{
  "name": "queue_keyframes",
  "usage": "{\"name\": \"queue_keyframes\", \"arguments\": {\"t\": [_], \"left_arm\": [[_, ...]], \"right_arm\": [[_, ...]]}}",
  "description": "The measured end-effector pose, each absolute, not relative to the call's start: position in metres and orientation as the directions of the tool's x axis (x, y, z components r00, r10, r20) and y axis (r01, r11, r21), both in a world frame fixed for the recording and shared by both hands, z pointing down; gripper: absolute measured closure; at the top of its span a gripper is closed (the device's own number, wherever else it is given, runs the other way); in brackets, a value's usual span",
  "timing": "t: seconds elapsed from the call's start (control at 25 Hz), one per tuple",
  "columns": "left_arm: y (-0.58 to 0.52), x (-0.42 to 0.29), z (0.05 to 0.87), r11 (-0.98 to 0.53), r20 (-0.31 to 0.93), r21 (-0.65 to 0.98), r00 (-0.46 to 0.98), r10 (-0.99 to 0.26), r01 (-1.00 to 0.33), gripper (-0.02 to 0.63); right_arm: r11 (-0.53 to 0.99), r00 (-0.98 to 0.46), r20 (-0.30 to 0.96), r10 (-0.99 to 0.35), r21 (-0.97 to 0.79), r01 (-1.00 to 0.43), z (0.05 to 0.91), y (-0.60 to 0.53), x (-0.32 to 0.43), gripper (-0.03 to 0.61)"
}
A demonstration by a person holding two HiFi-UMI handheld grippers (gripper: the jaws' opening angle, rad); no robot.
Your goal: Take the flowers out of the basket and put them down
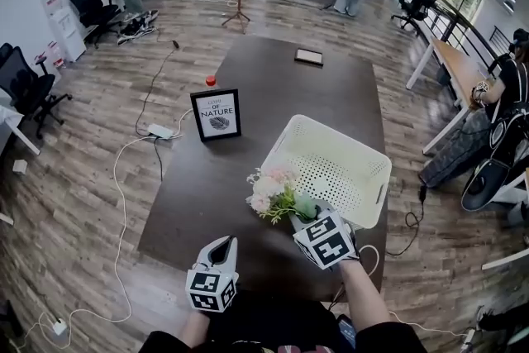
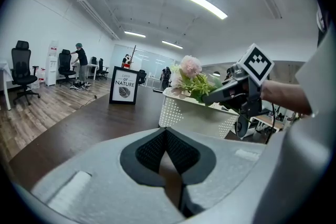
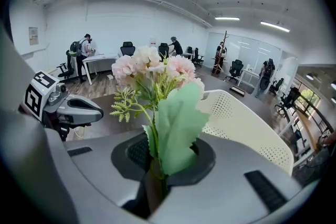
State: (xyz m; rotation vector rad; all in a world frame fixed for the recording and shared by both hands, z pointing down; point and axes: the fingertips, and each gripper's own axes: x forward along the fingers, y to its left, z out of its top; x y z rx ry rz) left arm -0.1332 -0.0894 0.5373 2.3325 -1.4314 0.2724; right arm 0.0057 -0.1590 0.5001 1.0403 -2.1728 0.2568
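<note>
- Dark brown table (image 1: 248,145): fills the middle of the head view, long axis running from 6 to 12 o'clock away from me.
- White perforated basket (image 1: 339,165): rests on the table at about 2 o'clock from my hands, tilted so that its open side faces me.
- Framed sign reading "NATURE" (image 1: 216,114): stands upright on the table at 10 o'clock of the basket, apart from it.
- Bunch of pink and white flowers (image 3: 157,73): lifted above the basket's rim at its 8 o'clock edge, touching neither the table nor the basket floor; blossoms lean towards 10 o'clock, green leaves nearest my jaws.
- My right gripper (image 3: 156,168): its fingers pinch the flowers by the stems, a broad leaf rising between the pads.
- My left gripper (image 2: 167,147): hangs over the table's near edge at 9 o'clock of the right one, well apart from the flowers; its fingers are pressed together at the tips, with nothing between them.
- Flat dark tablet-like object (image 1: 308,56): lies at the table's far end, 12 o'clock of the basket.
- Small red object (image 1: 211,81): just beyond the sign, at its 12 o'clock.
</note>
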Motion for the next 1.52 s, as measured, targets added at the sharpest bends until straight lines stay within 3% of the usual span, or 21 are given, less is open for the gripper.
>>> {"name": "queue_keyframes", "arguments": {"t": [1.52], "left_arm": [[-0.092, -0.171, 0.537, -0.347, 0.357, 0.203, 0.399, -0.845, -0.916, 0.604]], "right_arm": [[0.72, -0.455, 0.769, -0.449, 0.009, -0.694, 0.604, -0.118, -0.061, 0.523]]}}
